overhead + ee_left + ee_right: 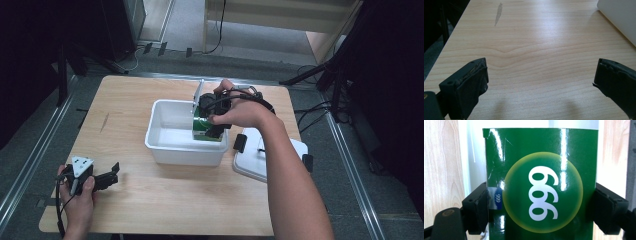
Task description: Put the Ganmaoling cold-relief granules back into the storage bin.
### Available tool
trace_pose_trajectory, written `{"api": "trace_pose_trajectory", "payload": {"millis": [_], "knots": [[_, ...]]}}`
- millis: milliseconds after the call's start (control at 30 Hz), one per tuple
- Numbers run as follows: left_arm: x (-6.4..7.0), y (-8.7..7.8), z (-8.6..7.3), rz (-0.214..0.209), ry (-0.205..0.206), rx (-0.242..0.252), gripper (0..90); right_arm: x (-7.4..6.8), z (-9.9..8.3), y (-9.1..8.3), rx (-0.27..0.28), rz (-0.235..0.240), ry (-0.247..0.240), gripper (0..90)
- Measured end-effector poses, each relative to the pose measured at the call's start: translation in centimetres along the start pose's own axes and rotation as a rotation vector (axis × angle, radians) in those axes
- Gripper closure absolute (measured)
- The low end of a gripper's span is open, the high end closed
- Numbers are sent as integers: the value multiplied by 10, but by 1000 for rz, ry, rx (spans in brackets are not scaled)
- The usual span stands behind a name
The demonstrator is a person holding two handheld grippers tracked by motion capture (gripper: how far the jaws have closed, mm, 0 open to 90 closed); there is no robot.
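Holding a green box clamped between its two black jaws, the right hand-held gripper sits over the right side of a white plastic tub, mid-surface. The box is glossy w/ a yellow-green circle and white "999"; in the high view it is inside the tub by the right wall, whether touching the bottom can't be told. A white lid lies on the wooden surface just right of the tub.

The left hand-held gripper rests near the front-left corner, jaws wide apart, gripping nothing, bare wood between them.

Judgement: the step looks like placing the box in the tub. Do it well by keeping the box upright, lowering till it's seated flat, then opening the jaws w/o nudging the tub wall. Lift straight up to clear the rim.
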State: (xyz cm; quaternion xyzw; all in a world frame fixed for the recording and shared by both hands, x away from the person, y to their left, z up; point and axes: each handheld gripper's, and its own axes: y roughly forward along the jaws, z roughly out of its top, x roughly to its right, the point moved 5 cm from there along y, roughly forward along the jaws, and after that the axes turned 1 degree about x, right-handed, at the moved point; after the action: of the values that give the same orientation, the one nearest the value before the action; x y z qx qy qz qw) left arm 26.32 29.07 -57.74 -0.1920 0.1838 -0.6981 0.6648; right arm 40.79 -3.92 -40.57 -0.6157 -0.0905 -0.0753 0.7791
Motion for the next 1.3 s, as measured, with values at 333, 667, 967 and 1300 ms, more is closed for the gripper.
{"api": "trace_pose_trajectory", "payload": {"millis": [333, 667, 967, 1300], "knots": [[1, -3, 2, 8, 17, 68, 0, 4, -10, 17, -10, -11, 29, 157], [6, -5, 6, -16, 71, 166, 0, 5, -15, 33, -9, 2, 31, 156], [1, -6, 7, -28, 60, 190, 0, 6, -18, 52, -11, 26, 33, 156], [-2, -6, 7, -26, 32, 177, 0, 7, -21, 65, -8, 43, 28, 155]]}}
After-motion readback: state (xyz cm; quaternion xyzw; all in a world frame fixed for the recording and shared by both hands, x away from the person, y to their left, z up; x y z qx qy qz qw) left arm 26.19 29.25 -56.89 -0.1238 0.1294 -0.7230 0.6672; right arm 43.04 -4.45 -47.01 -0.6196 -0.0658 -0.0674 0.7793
